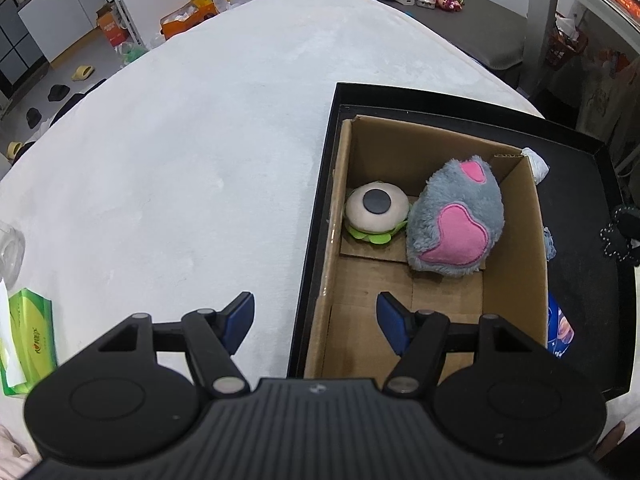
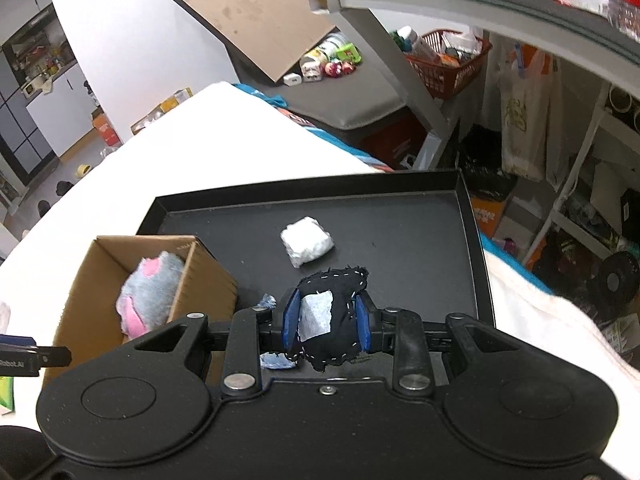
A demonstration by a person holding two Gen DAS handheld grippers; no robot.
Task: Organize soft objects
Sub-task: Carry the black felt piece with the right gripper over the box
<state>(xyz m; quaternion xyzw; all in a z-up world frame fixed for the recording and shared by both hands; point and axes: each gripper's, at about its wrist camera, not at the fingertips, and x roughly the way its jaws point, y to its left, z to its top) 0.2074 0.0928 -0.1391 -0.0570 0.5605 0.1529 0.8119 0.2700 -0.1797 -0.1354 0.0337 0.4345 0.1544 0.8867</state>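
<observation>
A cardboard box point(image 1: 516, 216) stands in a black tray point(image 1: 580, 184) on the white table. Inside it lie a grey and pink plush point(image 1: 456, 216) and a white and green burger plush point(image 1: 376, 210). My left gripper point(image 1: 316, 322) is open and empty above the box's near left wall. My right gripper point(image 2: 326, 324) is shut on a black stitched soft toy point(image 2: 340, 320), held above the tray to the right of the box point(image 2: 204, 280). The grey plush point(image 2: 150, 292) shows in the box. A white wrapped pad point(image 2: 306, 240) lies on the tray point(image 2: 400, 224).
A green tissue box point(image 1: 26, 340) sits at the table's left edge. A light blue cloth scrap point(image 2: 266, 302) lies on the tray beside the box. A blue packet point(image 1: 560, 330) lies right of the box. Shelves and a red basket point(image 2: 448, 60) stand beyond the table.
</observation>
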